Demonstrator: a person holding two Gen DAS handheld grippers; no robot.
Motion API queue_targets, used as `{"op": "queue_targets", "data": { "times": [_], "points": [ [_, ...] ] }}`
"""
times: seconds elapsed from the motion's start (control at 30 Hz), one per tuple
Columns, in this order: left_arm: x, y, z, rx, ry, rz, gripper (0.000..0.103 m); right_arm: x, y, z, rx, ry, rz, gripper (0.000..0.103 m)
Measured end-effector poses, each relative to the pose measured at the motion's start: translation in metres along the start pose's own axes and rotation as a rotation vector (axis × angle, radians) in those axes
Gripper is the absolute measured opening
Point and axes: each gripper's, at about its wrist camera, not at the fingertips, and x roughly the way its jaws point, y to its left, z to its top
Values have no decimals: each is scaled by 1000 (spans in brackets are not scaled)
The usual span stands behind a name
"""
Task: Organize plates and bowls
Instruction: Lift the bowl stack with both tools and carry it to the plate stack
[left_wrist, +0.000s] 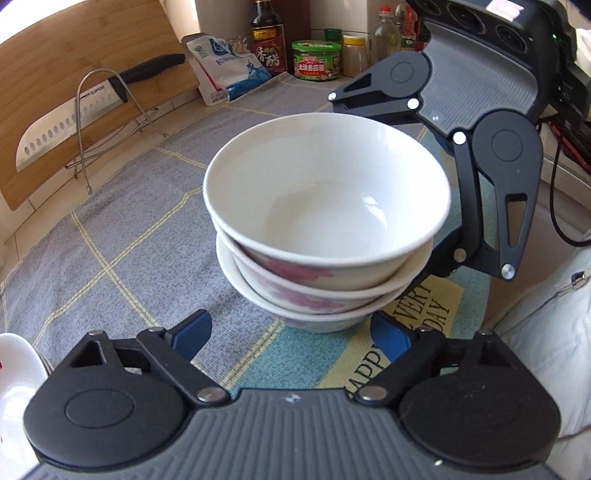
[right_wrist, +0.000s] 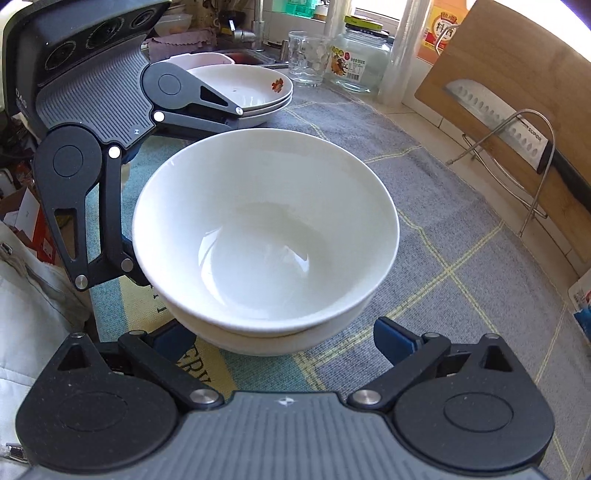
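A stack of three white bowls (left_wrist: 325, 206) with pink flowers on their sides stands on a grey checked cloth (left_wrist: 129, 229). My left gripper (left_wrist: 291, 334) reaches at the stack's foot, blue pads wide on either side and clear of it. From the opposite side my right gripper (right_wrist: 284, 341) straddles the same bowls (right_wrist: 266, 229), its pads apart from the bottom bowl too. Each view shows the other gripper's fingers (left_wrist: 467, 192) (right_wrist: 110, 206) spread around the stack. A pile of white plates (right_wrist: 258, 92) with a red flower sits behind the bowls.
A bamboo board (left_wrist: 44, 74) holds a knife (left_wrist: 66, 129) in a wire rack (left_wrist: 107, 122). Sauce bottles (left_wrist: 267, 40), a green tub (left_wrist: 316, 61) and a salt bag (left_wrist: 225, 66) line one edge; a glass (right_wrist: 306, 59) and jar (right_wrist: 358, 62) line another. A white dish (left_wrist: 14, 373) lies nearby.
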Motion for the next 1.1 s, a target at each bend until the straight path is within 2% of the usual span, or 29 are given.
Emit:
{"op": "queue_targets", "data": {
  "times": [0.3,0.43,1.1],
  "points": [
    [0,4,7,101,6,-57,88,0,0,8,-10,4,50,95],
    [-1,4,7,115,7,-79,83,0,0,9,-12,8,65,88],
    [1,15,10,175,11,-155,80,0,3,13,0,37,57,88]
  ]
}}
